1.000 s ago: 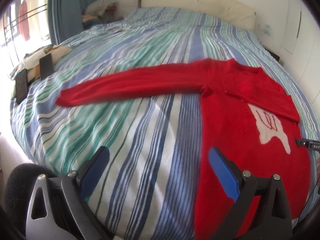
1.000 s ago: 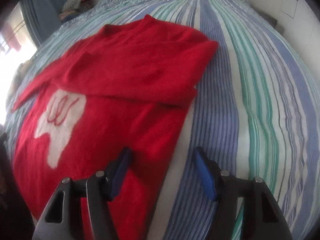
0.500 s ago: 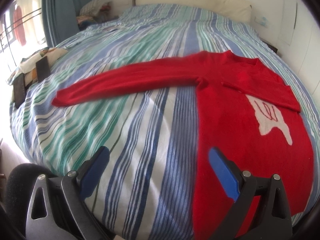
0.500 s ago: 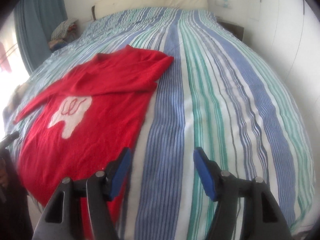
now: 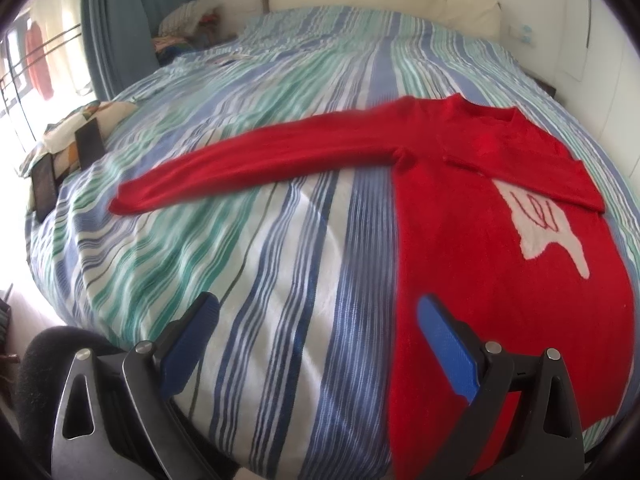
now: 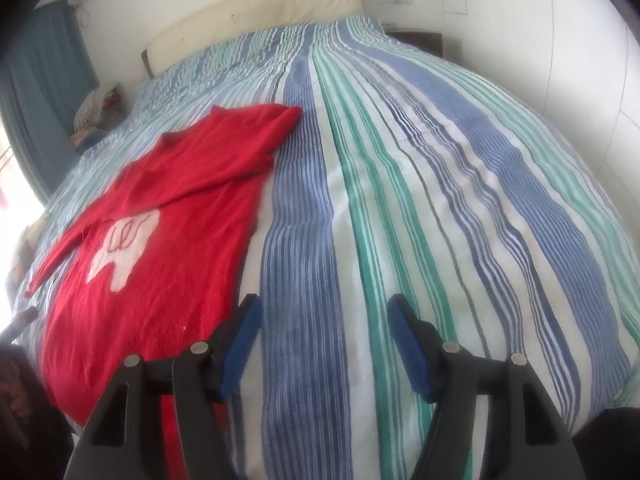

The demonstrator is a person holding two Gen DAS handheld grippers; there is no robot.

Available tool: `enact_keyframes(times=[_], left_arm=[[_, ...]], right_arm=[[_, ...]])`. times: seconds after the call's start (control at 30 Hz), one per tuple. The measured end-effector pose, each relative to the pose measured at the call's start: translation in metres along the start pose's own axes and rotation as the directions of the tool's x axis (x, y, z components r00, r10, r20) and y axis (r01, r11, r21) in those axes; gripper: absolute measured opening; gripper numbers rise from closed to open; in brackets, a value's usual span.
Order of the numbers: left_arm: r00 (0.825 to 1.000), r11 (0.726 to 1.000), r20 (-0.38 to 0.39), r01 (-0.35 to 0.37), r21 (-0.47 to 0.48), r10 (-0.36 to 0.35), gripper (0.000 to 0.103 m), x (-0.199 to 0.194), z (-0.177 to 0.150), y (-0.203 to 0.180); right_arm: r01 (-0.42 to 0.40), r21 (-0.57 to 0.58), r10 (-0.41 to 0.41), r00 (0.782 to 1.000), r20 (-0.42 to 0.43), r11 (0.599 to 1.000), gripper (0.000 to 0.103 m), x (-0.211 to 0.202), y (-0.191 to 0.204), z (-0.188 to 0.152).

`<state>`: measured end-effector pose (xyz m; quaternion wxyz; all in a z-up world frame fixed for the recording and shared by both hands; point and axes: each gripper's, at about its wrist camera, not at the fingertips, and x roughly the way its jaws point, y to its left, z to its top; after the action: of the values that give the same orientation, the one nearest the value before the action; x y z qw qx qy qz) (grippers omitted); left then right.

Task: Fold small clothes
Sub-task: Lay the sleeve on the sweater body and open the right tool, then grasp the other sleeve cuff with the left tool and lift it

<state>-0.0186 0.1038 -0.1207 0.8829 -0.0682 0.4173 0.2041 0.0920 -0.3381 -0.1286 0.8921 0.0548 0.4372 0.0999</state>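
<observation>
Left gripper (image 5: 316,324) sits with jaws wide apart and empty over the striped bedspread (image 5: 256,264), pretty much where it was, red sweater (image 5: 492,248) flat on the bed with one sleeve stretched out left. Right gripper (image 6: 324,328), also gaping and holding nothing, has swung off the sweater (image 6: 160,216) and now hangs above bare stripes beside its edge.

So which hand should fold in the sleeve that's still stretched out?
Probably the left. The left gripper faces the outstretched sleeve of the sweater, while the right gripper hangs over bare bedspread.
</observation>
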Motion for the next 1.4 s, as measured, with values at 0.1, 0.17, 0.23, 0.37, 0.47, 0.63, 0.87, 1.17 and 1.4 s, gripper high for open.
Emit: enact_keyframes(times=[0.1, 0.17, 0.23, 0.37, 0.47, 0.63, 0.87, 1.17, 1.4], left_arm=[[1.000, 1.000, -0.005, 0.004, 0.001, -0.004, 0.100, 0.001, 0.000, 0.000], [1.000, 1.000, -0.010, 0.010, -0.004, -0.010, 0.100, 0.002, 0.000, 0.000], [1.000, 1.000, -0.019, 0.015, -0.011, -0.016, 0.100, 0.004, 0.000, 0.001], [0.998, 0.999, -0.052, 0.040, -0.025, -0.041, 0.100, 0.008, 0.001, 0.004], [0.990, 0.993, -0.087, 0.112, -0.040, -0.115, 0.100, 0.008, 0.014, 0.012], [0.962, 0.966, -0.122, 0.230, -0.114, -0.243, 0.100, 0.015, 0.069, 0.058], [0.956, 0.931, -0.241, 0.076, -0.358, -0.170, 0.099, 0.069, 0.108, 0.186], [0.907, 0.880, -0.376, -0.014, -0.475, -0.189, 0.079, 0.123, 0.104, 0.251], [0.890, 0.874, -0.423, -0.062, -0.482, -0.170, 0.005, 0.139, 0.094, 0.239]], right_arm=[[-0.005, -0.011, 0.005, 1.000, -0.008, 1.000, 0.065, 0.002, 0.003, -0.001], [-0.004, -0.015, 0.004, 1.000, -0.013, 1.000, 0.065, 0.004, 0.005, -0.002], [-0.007, -0.014, 0.006, 1.000, -0.021, 1.000, 0.065, 0.005, 0.005, -0.003], [-0.012, -0.016, 0.011, 0.999, -0.045, 1.000, 0.065, 0.011, 0.005, -0.006], [-0.012, -0.026, 0.011, 0.999, -0.052, 1.000, 0.065, 0.013, 0.008, -0.006], [-0.015, -0.036, 0.013, 0.998, -0.065, 0.999, 0.065, 0.015, 0.009, -0.009], [-0.026, -0.013, 0.025, 0.998, -0.063, 1.000, 0.065, 0.015, 0.006, -0.007], [-0.024, -0.018, 0.023, 0.997, -0.071, 1.000, 0.065, 0.017, 0.007, -0.008], [-0.027, -0.015, 0.026, 0.997, -0.071, 1.000, 0.065, 0.017, 0.007, -0.007]])
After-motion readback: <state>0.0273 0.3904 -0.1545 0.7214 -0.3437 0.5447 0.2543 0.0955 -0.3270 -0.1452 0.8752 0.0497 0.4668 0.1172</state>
